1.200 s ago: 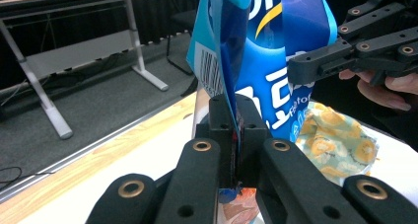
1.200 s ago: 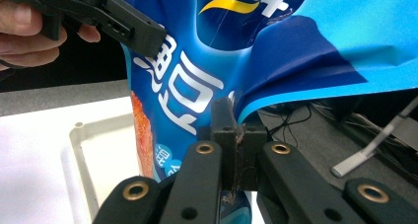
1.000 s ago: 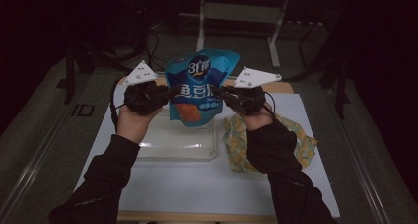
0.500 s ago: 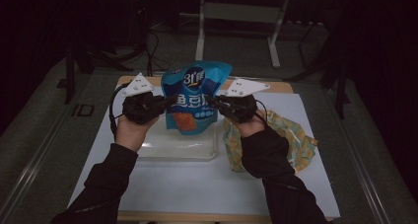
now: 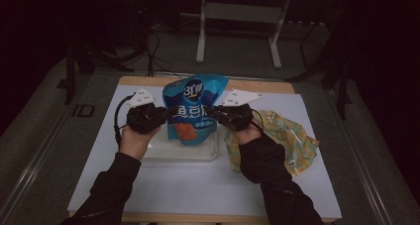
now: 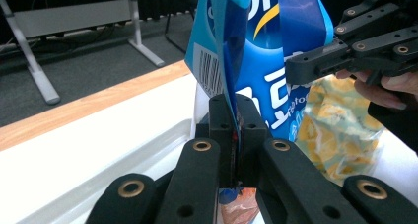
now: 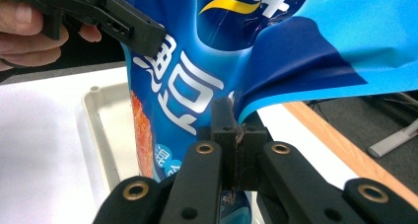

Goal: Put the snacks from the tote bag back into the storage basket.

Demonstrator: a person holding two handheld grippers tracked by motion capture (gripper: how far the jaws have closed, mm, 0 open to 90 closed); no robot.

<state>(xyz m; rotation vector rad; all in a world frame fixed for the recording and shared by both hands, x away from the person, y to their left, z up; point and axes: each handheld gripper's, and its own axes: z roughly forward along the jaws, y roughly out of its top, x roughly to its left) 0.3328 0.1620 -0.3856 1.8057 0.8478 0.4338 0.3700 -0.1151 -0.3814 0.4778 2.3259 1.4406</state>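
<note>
The blue snack bag (image 5: 194, 108) hangs upright over the clear tray (image 5: 208, 153), stretched between both tongs. The left gripper (image 5: 163, 115) pinches its left edge tight; the right gripper (image 5: 214, 114) clamps its right edge. A yellow patterned cloth (image 5: 292, 140) lies just right of the tray on the white table (image 5: 198, 190).

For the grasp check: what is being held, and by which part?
The blue snack bag: left gripper and right gripper each pinch one side edge.

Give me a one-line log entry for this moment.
left gripper: shut on blue snack bag | right gripper: shut on bag's other edge | bag: upright over clear tray | yellow cloth: beside tray
</note>
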